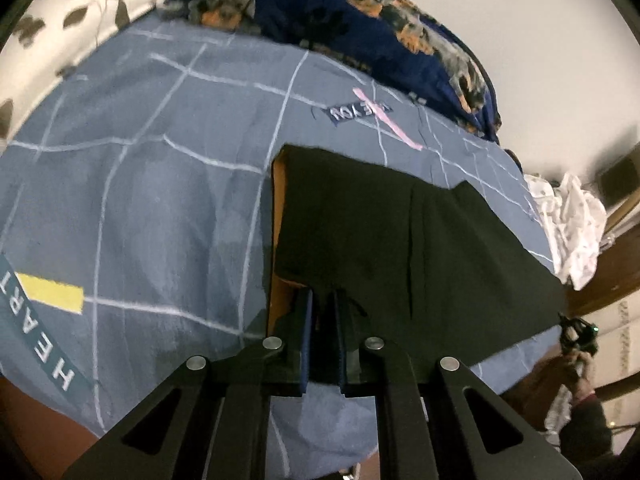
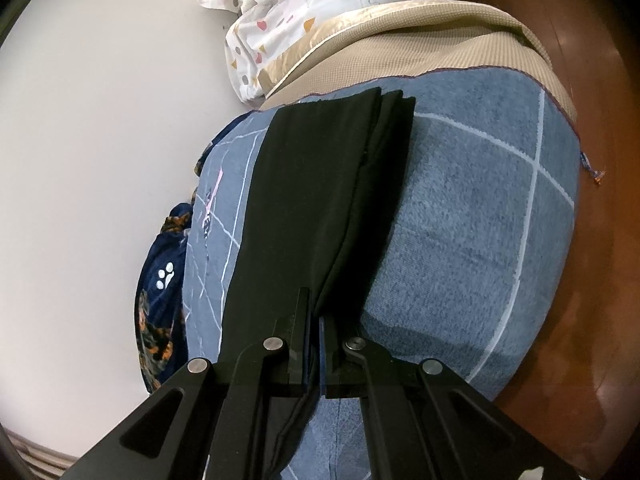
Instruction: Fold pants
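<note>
Black pants (image 1: 400, 232) lie flat on a blue blanket with white grid lines (image 1: 140, 200). An orange lining (image 1: 278, 200) shows along their left edge. My left gripper (image 1: 322, 300) is shut on the near edge of the pants, with cloth pinched between the pads. In the right wrist view the pants (image 2: 320, 184) run as a long folded strip away from me across the blanket (image 2: 460, 220). My right gripper (image 2: 316, 312) is shut on their near end, and folds of black cloth hang below the jaws.
A dark blue printed blanket (image 1: 320, 12) is bunched at the back by the white wall. White patterned cloth (image 2: 300, 12) lies past the pants' far end, on a beige mattress (image 2: 420, 40). Brown wooden floor (image 2: 592, 240) borders the bed. A person's hand (image 1: 576, 364) shows at the right.
</note>
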### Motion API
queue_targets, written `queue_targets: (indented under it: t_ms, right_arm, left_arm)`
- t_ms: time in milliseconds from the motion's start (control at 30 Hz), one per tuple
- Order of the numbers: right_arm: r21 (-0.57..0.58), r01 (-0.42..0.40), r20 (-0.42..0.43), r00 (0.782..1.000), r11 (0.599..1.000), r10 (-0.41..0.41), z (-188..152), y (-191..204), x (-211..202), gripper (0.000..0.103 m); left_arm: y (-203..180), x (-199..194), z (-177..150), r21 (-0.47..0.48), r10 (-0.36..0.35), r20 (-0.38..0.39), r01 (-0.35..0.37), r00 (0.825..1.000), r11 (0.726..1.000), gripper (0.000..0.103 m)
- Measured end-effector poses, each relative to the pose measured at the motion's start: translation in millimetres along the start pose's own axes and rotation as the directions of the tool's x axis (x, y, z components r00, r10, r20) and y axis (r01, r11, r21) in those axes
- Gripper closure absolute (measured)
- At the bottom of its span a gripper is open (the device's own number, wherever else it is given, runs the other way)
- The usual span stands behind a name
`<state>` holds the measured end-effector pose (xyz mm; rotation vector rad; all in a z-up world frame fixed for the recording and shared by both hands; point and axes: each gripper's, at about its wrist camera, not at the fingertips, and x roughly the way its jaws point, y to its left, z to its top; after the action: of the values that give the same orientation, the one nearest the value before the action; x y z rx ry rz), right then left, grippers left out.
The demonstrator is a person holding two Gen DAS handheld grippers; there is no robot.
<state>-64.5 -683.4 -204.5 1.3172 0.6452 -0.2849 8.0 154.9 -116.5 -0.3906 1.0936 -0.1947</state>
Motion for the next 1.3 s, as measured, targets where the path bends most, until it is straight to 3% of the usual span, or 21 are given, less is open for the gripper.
queue_targets:
  t_ms: [133, 200, 400, 500, 667, 833, 967, 1100, 1167, 1233, 1300]
  right_arm:
    - [0.012, -0.025, -0.005, 1.0, 1.0, 0.025, 0.3, -5.0, 1.1, 0.103]
    - [0.016, -0.035, -0.009, 0.999, 0.999, 0.035, 1.1, -6.6, 1.8, 0.103]
    - [0.016, -0.041, -0.008, 0.999, 0.999, 0.041, 0.8, -7.6, 2.6, 0.103]
    - [0.023, -0.05, -0.007, 0.999, 0.999, 0.05, 0.0, -8.4, 3.0, 0.103]
    - [0.025, -0.048, -0.01, 0.999, 0.999, 0.048, 0.0, -10.0, 2.2, 0.103]
    - [0.029, -0.047, -0.009, 0.999, 0.998, 0.047, 0.5, -10.3, 2.0, 0.103]
    - [0.039, -0.054, -0.009, 0.998, 0.998, 0.055, -0.2, -12.5, 1.9, 0.103]
    - [0.034, -0.047, -0.012, 0.999, 0.998, 0.047, 0.9, -14.0, 1.5, 0.103]
    - [0.023, -0.038, -0.014, 0.999, 0.999, 0.038, 1.0, -13.3, 1.1, 0.103]
    - [0.019, -0.033, -0.014, 0.999, 0.999, 0.033, 0.9, -12.7, 1.0, 0.103]
    - [0.02, -0.036, -0.013, 0.999, 0.999, 0.036, 0.8, -14.3, 0.4, 0.103]
  left_arm:
    - [18.1, 16.4, -19.4, -0.019, 0.025, -0.063, -0.026, 0.998, 0.999, 0.092]
    - [28.4, 16.4, -26.3, -0.054, -0.017, -0.047, 0.014, 0.999, 0.998, 0.092]
    - [19.3, 15.5, -25.0, -0.002, 0.035, -0.043, -0.035, 0.998, 0.999, 0.088]
    - [17.3, 12.7, -24.3, 0.014, 0.086, -0.031, -0.086, 0.996, 0.996, 0.072]
    - [12.2, 10.6, -24.5, 0.06, 0.135, -0.022, -0.134, 0.991, 0.989, 0.065]
    - [13.4, 12.6, -22.7, 0.057, 0.164, -0.021, -0.162, 0.986, 0.985, 0.052]
    - [12.4, 11.5, -22.9, 0.057, 0.187, -0.015, -0.186, 0.982, 0.981, 0.048]
    - [-9.9, -7.6, -20.4, 0.121, 0.266, 0.092, -0.276, 0.96, 0.953, 0.048]
    - [-24.1, -19.5, -18.3, 0.151, 0.265, 0.155, -0.288, 0.952, 0.946, 0.048]
    - [-43.9, -27.8, -17.4, 0.205, 0.226, 0.2, -0.266, 0.954, 0.942, 0.048]
    - [-66.7, -18.4, -20.7, 0.299, 0.171, 0.163, -0.214, 0.972, 0.93, 0.048]
